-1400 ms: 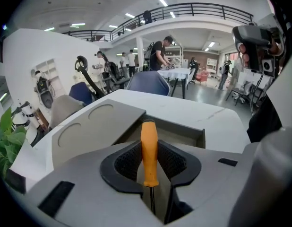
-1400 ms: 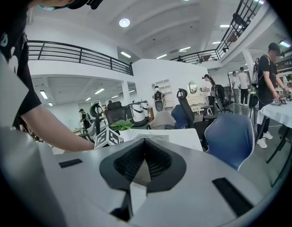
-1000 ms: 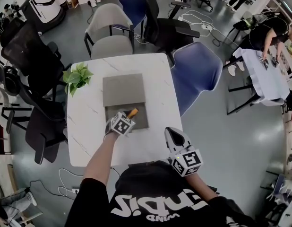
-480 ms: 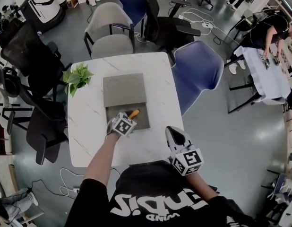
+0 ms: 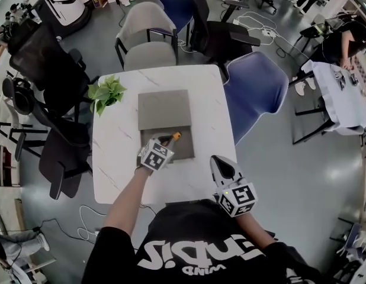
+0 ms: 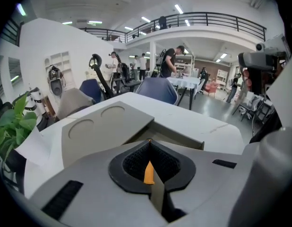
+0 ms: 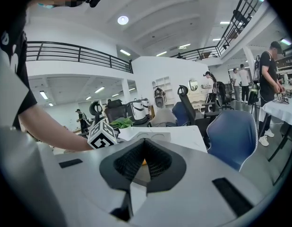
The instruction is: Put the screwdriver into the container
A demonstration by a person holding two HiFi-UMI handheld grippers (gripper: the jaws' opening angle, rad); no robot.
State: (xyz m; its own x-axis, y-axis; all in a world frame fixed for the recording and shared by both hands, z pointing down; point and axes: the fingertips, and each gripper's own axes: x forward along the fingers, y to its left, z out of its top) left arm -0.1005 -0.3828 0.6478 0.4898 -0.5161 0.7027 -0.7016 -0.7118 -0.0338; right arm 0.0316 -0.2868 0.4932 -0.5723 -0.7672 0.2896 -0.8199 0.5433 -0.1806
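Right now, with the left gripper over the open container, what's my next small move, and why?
Probably ease the left gripper up and clear. Its jaws have just closed, seemingly on nothing, and the orange-handled screwdriver appears to lie inside the open container, so placing looks done.

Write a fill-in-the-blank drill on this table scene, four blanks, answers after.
The left claw, its jaws just closed, pinches the screwdriver by its ____ handle.
The right claw holds ____.
In the head view, the potted plant stands at the ____ edge of the table.
The chair beside that table's right edge is ____.
Missing words: orange; nothing; left; blue.
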